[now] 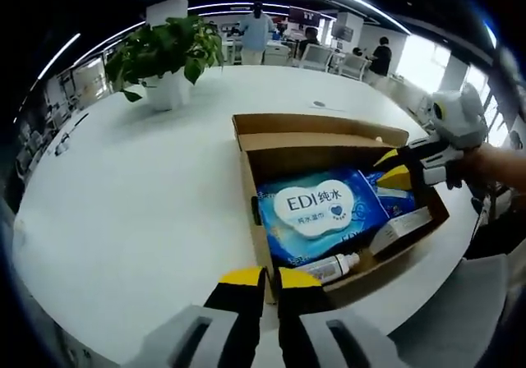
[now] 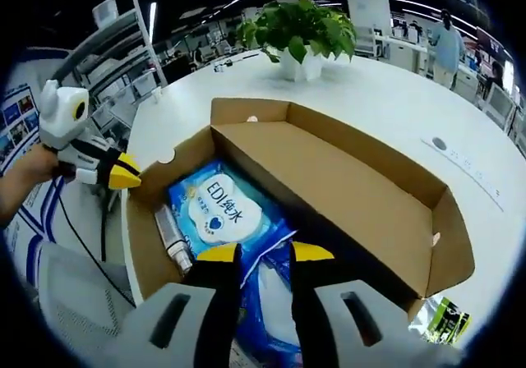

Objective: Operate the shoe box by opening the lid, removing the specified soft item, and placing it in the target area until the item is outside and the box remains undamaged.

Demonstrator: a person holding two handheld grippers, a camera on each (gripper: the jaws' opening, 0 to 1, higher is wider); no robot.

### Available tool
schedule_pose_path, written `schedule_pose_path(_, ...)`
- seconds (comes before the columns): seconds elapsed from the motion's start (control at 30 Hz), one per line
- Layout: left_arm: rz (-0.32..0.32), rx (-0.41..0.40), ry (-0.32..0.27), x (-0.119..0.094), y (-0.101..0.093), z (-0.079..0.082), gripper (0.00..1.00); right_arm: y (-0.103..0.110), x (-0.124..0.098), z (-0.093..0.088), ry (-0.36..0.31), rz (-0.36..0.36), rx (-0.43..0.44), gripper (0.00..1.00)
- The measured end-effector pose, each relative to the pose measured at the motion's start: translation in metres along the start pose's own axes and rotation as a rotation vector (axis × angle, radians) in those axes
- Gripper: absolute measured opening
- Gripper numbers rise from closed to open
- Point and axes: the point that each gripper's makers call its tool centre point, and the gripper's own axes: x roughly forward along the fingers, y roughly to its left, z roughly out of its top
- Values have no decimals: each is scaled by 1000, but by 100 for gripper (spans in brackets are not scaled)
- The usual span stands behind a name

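Note:
An open cardboard shoe box (image 1: 255, 158) (image 2: 345, 179) stands on the white table, its lid folded back. Inside lies a blue wet-wipes pack (image 1: 316, 212) (image 2: 215, 208) with a white label. Beside the pack lie a small white bottle (image 1: 329, 265) (image 2: 171, 241) and a white carton (image 1: 401, 228). My left gripper (image 1: 271, 278) (image 2: 125, 172) is closed on the box's near wall at a corner. My right gripper (image 2: 265, 255) (image 1: 393, 169) reaches into the box, jaws apart astride the pack's end.
A potted green plant (image 1: 168, 64) (image 2: 300, 31) stands on the round white table (image 1: 123, 204) beyond the box. A small green packet (image 2: 448, 319) lies by the box's corner. People and office desks are far behind. The table edge runs close to the box.

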Motion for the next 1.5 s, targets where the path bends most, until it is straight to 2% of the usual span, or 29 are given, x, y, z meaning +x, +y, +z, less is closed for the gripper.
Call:
schedule_pose_path(0.2, 4, -8, -3, 0, 0, 0, 5, -1, 11, -5, 31, -3, 24, 22)
schedule_pose_path(0.5, 9, -20, -8, 0, -1, 0, 4, 5, 25, -5, 38, 21, 150, 18)
schedule_pose_path(0.77, 10, -27, -10, 0, 0, 0, 4, 4, 33, -6, 42, -9, 180, 7)
schedule_pose_path(0.93, 11, -19, -5, 0, 0, 0, 5, 6, 23, -5, 20, -24, 181, 0)
schedule_pose_path(1.17, 13, -10, 1, 0, 0, 0, 5, 9, 7, 12, -59, -21, 232, 0)
schedule_pose_path(1.27, 14, -4, 8, 0, 0, 0, 5, 10, -2, 17, -85, -26, 227, 0)
schedule_pose_path(1.5, 18, 26, 30, 0, -1, 0, 5, -5, -23, 14, -106, -85, 211, 0)
